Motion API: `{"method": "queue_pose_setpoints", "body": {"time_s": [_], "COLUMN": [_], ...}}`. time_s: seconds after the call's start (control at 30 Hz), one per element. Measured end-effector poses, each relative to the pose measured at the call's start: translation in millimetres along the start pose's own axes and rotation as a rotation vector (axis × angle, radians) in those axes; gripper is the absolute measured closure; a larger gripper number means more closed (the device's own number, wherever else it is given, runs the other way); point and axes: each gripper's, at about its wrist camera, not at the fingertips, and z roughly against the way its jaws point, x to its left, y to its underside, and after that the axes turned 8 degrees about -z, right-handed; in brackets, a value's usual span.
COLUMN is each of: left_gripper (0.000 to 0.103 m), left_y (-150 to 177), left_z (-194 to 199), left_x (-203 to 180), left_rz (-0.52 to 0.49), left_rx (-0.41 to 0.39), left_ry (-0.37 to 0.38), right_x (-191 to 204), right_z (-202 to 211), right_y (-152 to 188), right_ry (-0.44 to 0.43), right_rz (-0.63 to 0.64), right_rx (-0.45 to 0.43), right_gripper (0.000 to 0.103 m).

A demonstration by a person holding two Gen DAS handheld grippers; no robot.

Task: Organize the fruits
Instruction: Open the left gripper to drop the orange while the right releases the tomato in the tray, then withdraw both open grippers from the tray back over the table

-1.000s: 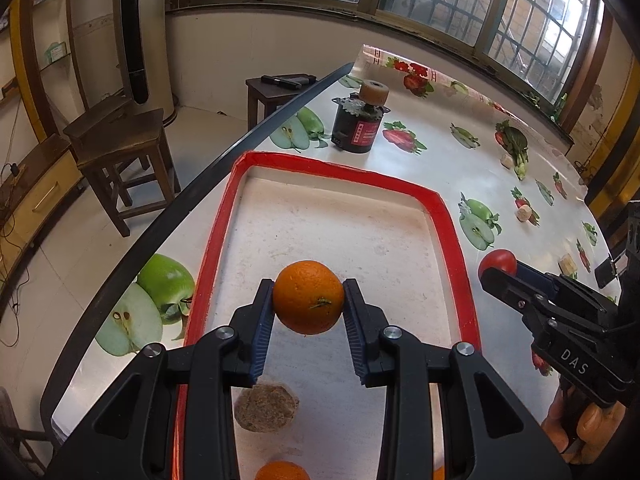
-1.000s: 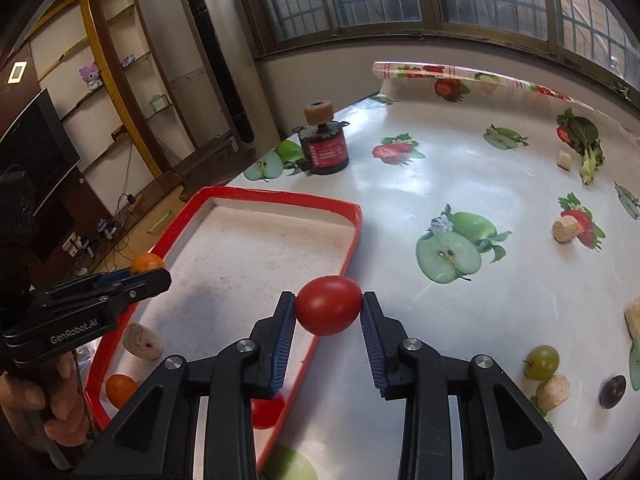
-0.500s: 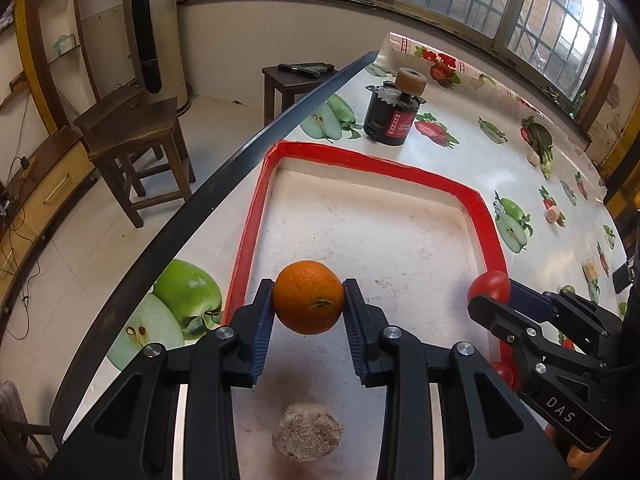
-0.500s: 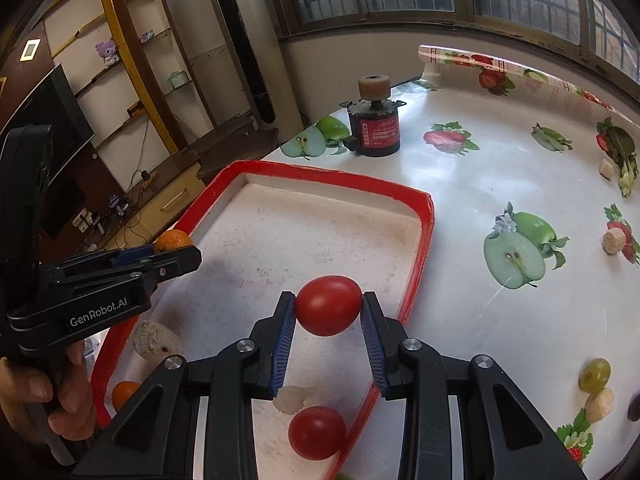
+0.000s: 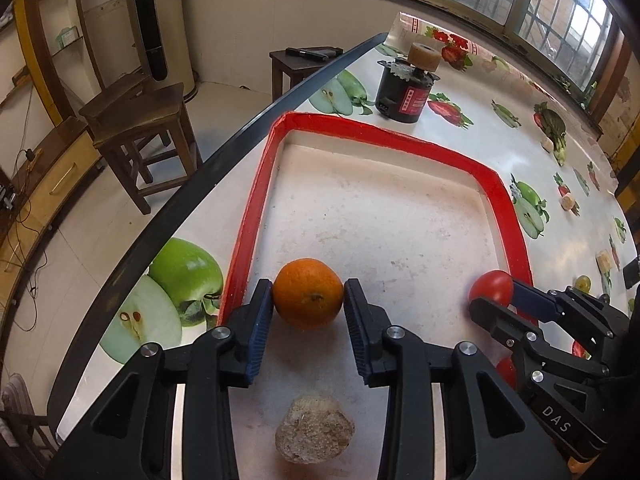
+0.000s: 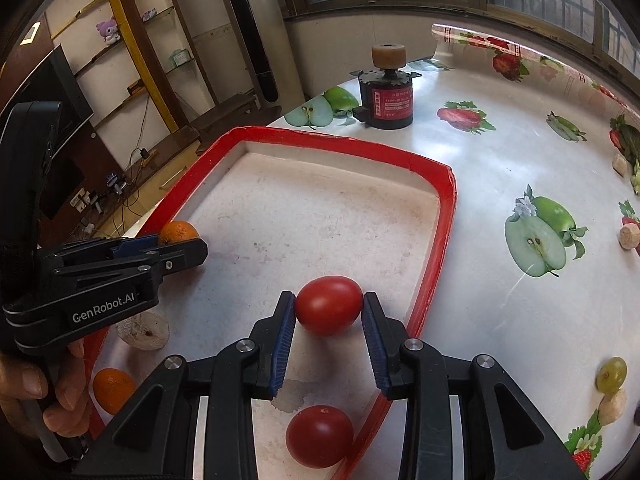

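Orange fruit sat between the blue pads of your left claw (image 5: pixel 308 308): the orange (image 5: pixel 308 293) rested low in the red-rimmed tray (image 5: pixel 404 138), near its left rim, on the pale, scuffed floor. That claw's jaws were opening, with the orange between them and the pads barely meeting its sides, if at all (any gap was too fine to make out). Just in front of the camera, below the orange, lay a rough grey-brown lump (image 5: pixel 315 434) on the tray floor.

Your right claw (image 6: pixel 329 312) was closed on a red tomato (image 6: pixel 329 305), pads pressed to both its sides, low over the tray floor close to the right rim; whether it touched the floor, I could not tell. A second tomato (image 6: pixel 319 436) lay on the tray nearer the camera, just inside the same rim. A second orange (image 6: pixel 113 390) sat in the tray's near left corner, beside a pale round lump (image 6: pixel 143 330). Your left hand (image 6: pixel 44 394) was wrapped around the left claw's handle.

Outside the tray, the table (image 6: pixel 500 168) wore a glossy cloth printed with apples and strawberries. A black cylinder with a red label (image 6: pixel 387 100) stood beyond the tray's far rim. A green grape (image 6: pixel 611 375) lay well to the right, with a pale chunk (image 6: pixel 612 407) just beside it.
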Motion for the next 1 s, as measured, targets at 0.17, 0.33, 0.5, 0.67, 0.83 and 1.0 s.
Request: {"method": "queue_pose_setpoints", "body": {"time_s": [0.17,0.33,0.5,0.67,0.83,1.0], "left_gripper": [0.057,0.050,0.050,0.050,0.050,0.050], "left_y": [3.6,10.1,16.5,21.6,23.7,24.4], "left_z": [12.7,23.4,35.7,45.8,54.5,63.1], "left_x": [3.0,1.1,-8.9,-26.4,-47.4,-72.9], "left_rz": [0.014,0.024,0.017,-0.005,-0.033,-0.078], "left_rx": [-0.023,-0.036,-0.054,-0.065,-0.072,-0.083], "left_ry": [0.025,0.033,0.047,0.062,0.087,0.105], "right_x": [-2.9,-8.5,-15.1,-24.4,-40.5,-62.2], "right_z": [10.7,30.1,58.2,85.3,106.4,122.5], "right_y": [3.2,9.0,14.8,23.1,35.0,49.1], "right_ry": [-0.005,-0.010,-0.022,-0.026,-0.015,0.011], "right_rz": [0.000,-0.011,-0.024,-0.034,-0.064,-0.106], "right_rx": [-0.008,-0.032,-0.077,-0.114,-0.136,-0.147], "right_gripper": [0.068,0.067,0.061,0.057,0.057,0.056]}}
